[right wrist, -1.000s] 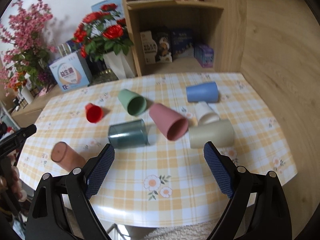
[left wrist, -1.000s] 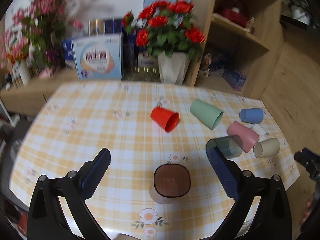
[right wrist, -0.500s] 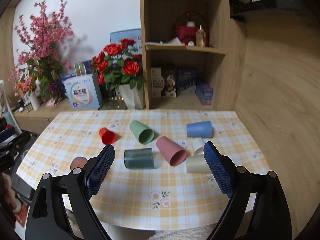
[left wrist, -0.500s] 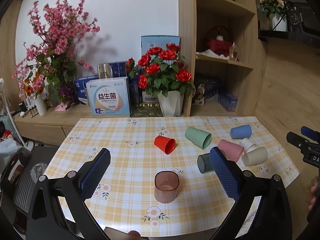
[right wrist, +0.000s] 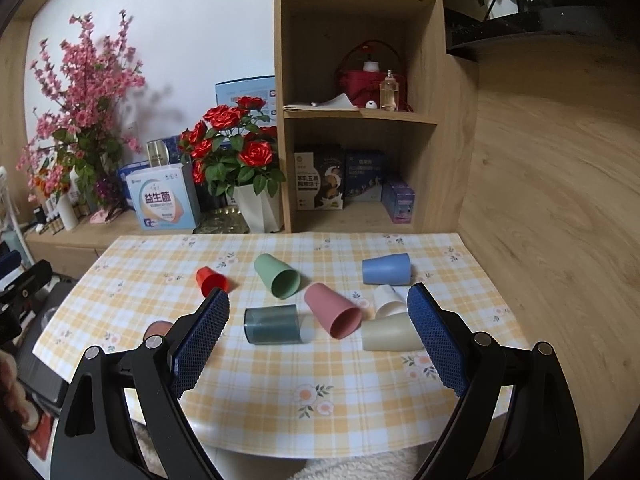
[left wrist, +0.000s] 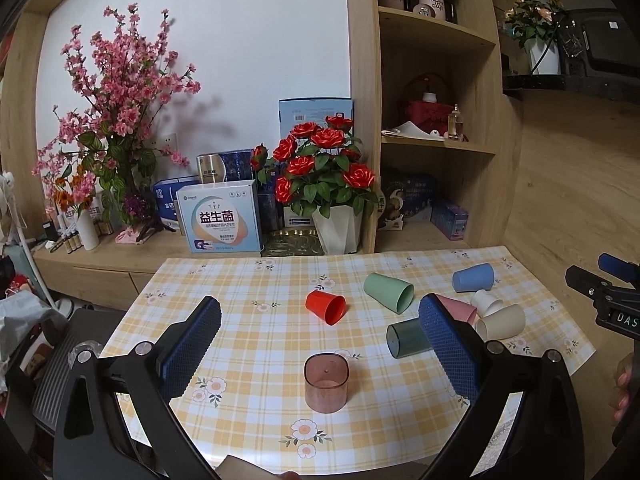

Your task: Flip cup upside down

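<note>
Both grippers pull back and rise from the table point(left wrist: 248, 344) since 1 second ago, when the left gripper point(left wrist: 320, 344) looked almost straight down on the brown cup point(left wrist: 326, 383); now the whole room shows in both views. That cup stands near the table's front edge, base up and mouth down by the look of its closed top, so 1 flip appears done. Left fingers are spread wide and hold nothing; the cup sits between them in the view but apart from both pads. The right gripper point(right wrist: 319, 344) is likewise wide open and empty, held above the front edge.

7 cups lie on their sides: red point(left wrist: 325, 307) at the middle, green point(left wrist: 389, 292) beside it, teal point(right wrist: 273, 325) nearer the front, and pink point(right wrist: 333, 315), white point(right wrist: 389, 301), cream point(right wrist: 390, 334) and blue point(right wrist: 386, 269) clustered toward the right edge. White and cream touch. If every cup is meant, most of the job remains; the teal one lies nearest the right gripper.
</note>
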Tool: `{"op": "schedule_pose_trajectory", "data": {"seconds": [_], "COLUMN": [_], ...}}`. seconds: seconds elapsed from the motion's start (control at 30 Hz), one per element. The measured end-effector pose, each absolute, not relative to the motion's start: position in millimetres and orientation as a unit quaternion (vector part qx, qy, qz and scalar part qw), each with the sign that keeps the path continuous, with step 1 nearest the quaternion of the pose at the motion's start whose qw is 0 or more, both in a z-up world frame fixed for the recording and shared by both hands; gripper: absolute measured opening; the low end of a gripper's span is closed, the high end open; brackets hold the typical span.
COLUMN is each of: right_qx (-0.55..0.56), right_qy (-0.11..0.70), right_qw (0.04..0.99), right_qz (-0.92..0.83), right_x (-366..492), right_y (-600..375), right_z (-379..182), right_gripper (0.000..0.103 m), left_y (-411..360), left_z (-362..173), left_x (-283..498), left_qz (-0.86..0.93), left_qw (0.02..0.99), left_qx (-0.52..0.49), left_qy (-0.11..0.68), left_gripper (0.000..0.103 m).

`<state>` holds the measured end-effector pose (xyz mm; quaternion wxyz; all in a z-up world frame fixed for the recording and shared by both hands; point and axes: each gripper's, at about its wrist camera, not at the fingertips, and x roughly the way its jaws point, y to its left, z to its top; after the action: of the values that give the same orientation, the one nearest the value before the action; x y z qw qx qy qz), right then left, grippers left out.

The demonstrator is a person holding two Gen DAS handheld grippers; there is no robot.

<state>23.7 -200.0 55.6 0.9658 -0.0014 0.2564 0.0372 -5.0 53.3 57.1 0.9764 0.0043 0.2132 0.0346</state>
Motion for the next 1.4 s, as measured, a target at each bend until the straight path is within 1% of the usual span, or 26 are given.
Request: {"op": "schedule_pose_trajectory", "data": {"seconds": [0.6,1.4], "right_qx": [0.003,0.029], "right_qy": [0.250,0.241], "right_qw": [0.968,0.970], "right_qz": [0.035,0.028], "right_x": [19.8,15.7], "right_y": [-200.2,-208.6], "right_z": [57.3,72.1], "right_gripper": [0.088,0.088], "left_y": [54.9,54.7], "left_z": [57.5,73.0], "left_x": [-6.2,-10.8], "left_qz": [0.039,0.035], "left_qw": [0.976,0.978], "left_qx": [0.004,-0.001], "left_qy": [0.212,0.205], "left_gripper": [0.097,0.097]}}
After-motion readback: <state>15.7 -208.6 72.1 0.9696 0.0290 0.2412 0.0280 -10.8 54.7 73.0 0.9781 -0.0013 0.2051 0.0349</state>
